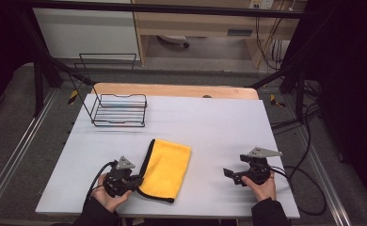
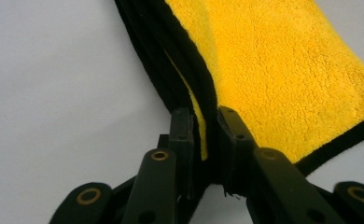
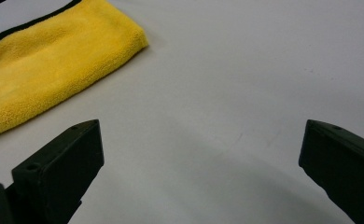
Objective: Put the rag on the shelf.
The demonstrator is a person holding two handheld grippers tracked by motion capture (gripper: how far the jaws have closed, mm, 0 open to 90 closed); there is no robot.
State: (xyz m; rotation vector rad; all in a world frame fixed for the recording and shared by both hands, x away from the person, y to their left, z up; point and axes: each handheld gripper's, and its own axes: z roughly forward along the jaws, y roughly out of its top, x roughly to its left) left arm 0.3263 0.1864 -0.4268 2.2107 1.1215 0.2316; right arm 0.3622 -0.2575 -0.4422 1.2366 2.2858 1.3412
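The right claw [image 3: 201, 154] hung over the bare grey desk [image 3: 227, 84], its two black jaws standing wide apart with nothing between them. A folded yellow cloth [image 3: 54, 60] lay flat at the upper left (a black hem ran along its far edge), well clear of the left jaw.

A lab or recording workspace. A grey table [image 1: 219, 127] stands inside a black metal frame [image 1: 172, 8], with loose cables [image 1: 308, 188] on grey carpet [image 1: 12, 117]. Plain wooden office furniture [image 1: 195, 21] stands behind
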